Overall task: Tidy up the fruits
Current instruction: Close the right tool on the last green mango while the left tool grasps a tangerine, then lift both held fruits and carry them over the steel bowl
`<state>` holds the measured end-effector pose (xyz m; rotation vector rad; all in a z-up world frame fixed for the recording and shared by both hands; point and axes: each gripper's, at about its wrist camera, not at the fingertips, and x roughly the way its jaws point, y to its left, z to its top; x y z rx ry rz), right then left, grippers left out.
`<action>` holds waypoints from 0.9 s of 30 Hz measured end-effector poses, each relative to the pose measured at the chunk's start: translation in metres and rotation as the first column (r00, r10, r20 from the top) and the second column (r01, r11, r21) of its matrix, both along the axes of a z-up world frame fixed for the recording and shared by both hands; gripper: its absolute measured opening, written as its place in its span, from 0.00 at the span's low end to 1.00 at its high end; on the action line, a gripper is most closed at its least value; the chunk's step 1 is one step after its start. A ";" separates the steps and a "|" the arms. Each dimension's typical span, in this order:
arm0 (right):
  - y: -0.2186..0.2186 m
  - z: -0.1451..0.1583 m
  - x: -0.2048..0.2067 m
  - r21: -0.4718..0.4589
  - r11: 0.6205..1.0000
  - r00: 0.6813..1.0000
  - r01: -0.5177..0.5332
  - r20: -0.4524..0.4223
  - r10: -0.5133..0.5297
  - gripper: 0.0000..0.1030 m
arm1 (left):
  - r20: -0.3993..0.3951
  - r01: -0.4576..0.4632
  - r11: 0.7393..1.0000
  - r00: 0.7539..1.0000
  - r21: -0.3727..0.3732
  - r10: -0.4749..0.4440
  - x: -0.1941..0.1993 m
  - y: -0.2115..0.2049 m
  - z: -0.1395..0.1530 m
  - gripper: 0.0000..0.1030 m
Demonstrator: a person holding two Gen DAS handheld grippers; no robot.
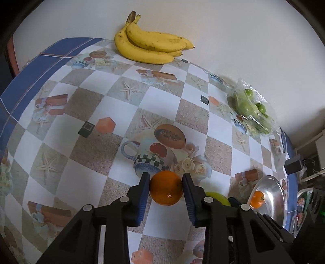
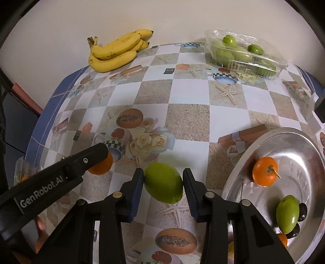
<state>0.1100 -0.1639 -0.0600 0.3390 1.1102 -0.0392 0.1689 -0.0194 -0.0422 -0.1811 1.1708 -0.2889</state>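
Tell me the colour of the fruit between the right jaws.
Green fruit; the right wrist view shows it best.

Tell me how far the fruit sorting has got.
Done: an orange and a green fruit lie in the metal tray. In hand: the left gripper grips another orange; the right gripper grips a green fruit. Left: bananas and the boxed green fruits.

— What's the cloth (image 2: 189,119) like?
— Checked, beige and white squares, printed with starfish, roses and mugs, blue border (image 1: 18,85) at nine o'clock.
— And behind?
— A plain pale wall (image 2: 172,18) at twelve. A small black box (image 1: 293,165) sits off the edge at three.
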 end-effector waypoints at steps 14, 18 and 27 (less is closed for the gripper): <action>0.002 0.006 -0.008 0.017 1.000 1.000 -0.010 -0.006 0.010 0.40 | -0.037 -0.001 1.000 0.999 0.010 0.002 -0.009 0.003 0.002 0.34; 0.001 0.012 -0.012 0.019 1.000 1.000 -0.006 0.004 0.006 0.40 | -0.018 -0.001 1.000 1.000 0.002 0.001 -0.013 0.004 0.011 0.34; -0.008 0.025 -0.027 0.029 0.999 1.000 0.017 0.021 -0.018 0.40 | 0.018 0.016 1.000 1.000 -0.021 -0.016 -0.025 0.002 0.030 0.34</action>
